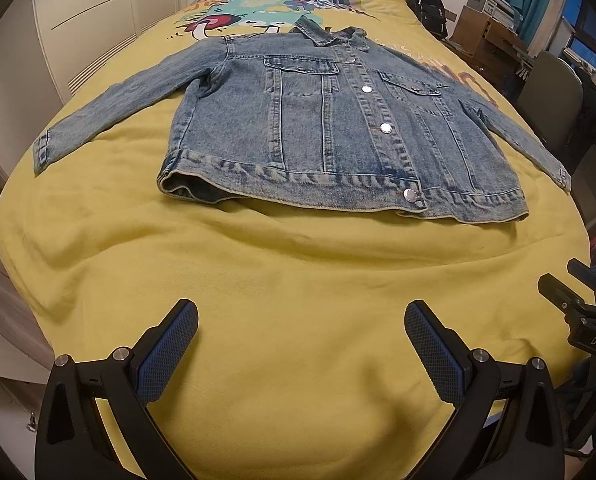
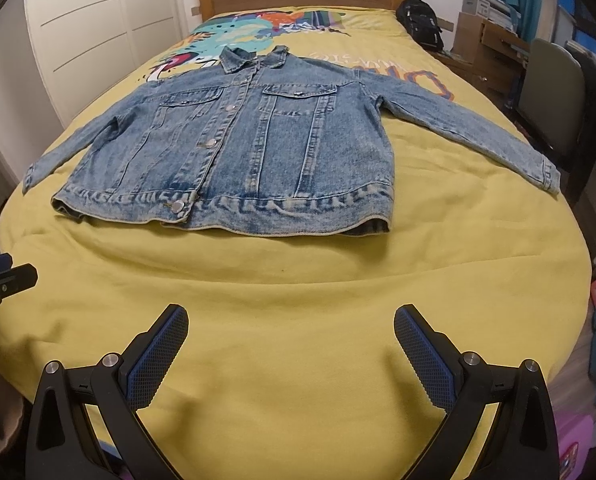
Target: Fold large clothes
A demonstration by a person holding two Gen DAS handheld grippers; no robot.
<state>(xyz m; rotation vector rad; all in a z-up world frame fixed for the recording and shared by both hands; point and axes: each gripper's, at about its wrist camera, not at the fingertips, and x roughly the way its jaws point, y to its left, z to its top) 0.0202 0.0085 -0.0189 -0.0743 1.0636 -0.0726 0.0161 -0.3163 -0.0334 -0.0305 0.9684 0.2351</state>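
Faded blue denim jacket (image 1: 338, 128) spread flat, front up, buttoned, sleeves out, on yellow printed bedspread (image 1: 282, 280); I judge it laid ready for folding. My left gripper (image 1: 301, 344) and right gripper (image 2: 291, 346) gaping, empty, hovering over bare bedspread, jacket hem well ahead

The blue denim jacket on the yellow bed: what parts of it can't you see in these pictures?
- Back of the blue denim jacket: both views, it lies front up on the yellow bedspread.
- Inside lining: both views, buttoned shut.
- Cartoon print: collar covers part.
- Both hand-held grippers, left and right: handles cut off by bottom edge.
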